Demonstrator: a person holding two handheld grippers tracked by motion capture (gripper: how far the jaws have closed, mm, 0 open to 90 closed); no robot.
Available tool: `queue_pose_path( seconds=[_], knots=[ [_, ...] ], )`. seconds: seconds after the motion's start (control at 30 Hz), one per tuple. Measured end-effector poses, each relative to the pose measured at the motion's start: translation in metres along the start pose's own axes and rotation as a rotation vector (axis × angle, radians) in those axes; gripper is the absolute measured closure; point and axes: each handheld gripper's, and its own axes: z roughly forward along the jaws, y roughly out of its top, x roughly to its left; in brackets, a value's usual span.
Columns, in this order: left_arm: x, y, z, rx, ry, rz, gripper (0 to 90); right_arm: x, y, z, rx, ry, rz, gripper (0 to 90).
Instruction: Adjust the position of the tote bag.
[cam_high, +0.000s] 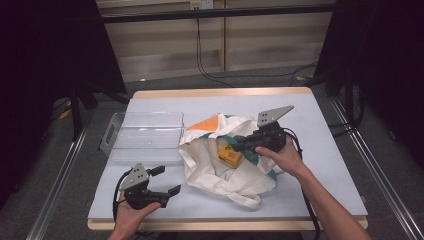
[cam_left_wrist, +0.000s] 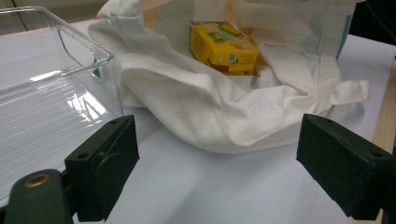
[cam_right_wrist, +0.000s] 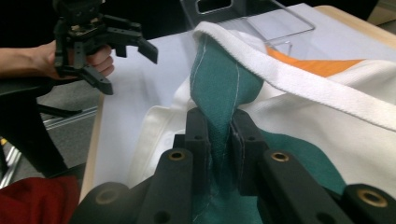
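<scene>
The right gripper (cam_right_wrist: 219, 135) pinched the teal edge of the cloth bag (cam_high: 220, 172) mid-table, holding its mouth open around the yellow box (cam_high: 229, 156). The left gripper (cam_high: 160, 181) hovered spread over bare tabletop near the front edge, beside the clear tray (cam_high: 145, 137).

- Even overhead light brightens the surface (cam_high: 310, 150) in the high view; the surroundings fall off to near black.
- Shadows under the cloth bag (cam_high: 220, 170) are soft and faint.
- White glare streaks the clear tray (cam_left_wrist: 42, 107) in the left gripper view.
- The near jaws look slightly soft in both gripper views.
</scene>
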Motion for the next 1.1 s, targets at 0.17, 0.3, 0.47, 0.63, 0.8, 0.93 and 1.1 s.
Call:
queue_pose_path(
  seconds=[0.17, 0.3, 0.47, 0.63, 0.8, 0.93, 1.1],
  knots=[
    [-0.001, 0.0, 0.001, -0.012, -0.031, 0.01, 13.2, -0.007, 0.006, -0.005, 0.01, -0.012, 0.0, 78.8],
    [-0.001, 0.0, 0.001, -0.011, -0.031, 0.004, 13.4, -0.013, 0.01, -0.007, 0.01, -0.017, 0.004, 78.8],
    [-0.001, -0.002, 0.002, 0.01, -0.038, 0.011, 13.7, -0.02, 0.015, -0.009, 0.01, -0.028, 0.009, 78.8],
    [-0.004, 0.0, 0.002, 0.014, -0.034, 0.013, 14.9, -0.028, 0.018, -0.014, 0.003, -0.04, 0.014, 78.7],
    [-0.003, 0.0, 0.003, 0.02, -0.031, 0.016, 15.0, -0.036, 0.02, -0.016, -0.009, -0.053, 0.016, 78.7],
    [-0.003, -0.001, 0.005, 0.017, -0.046, 0.019, 14.9, -0.045, 0.022, -0.016, -0.013, -0.059, 0.023, 78.7],
    [-0.003, -0.001, 0.005, 0.024, -0.05, 0.021, 14.4, -0.053, 0.027, -0.016, -0.009, -0.084, 0.031, 78.7]
  ],
)
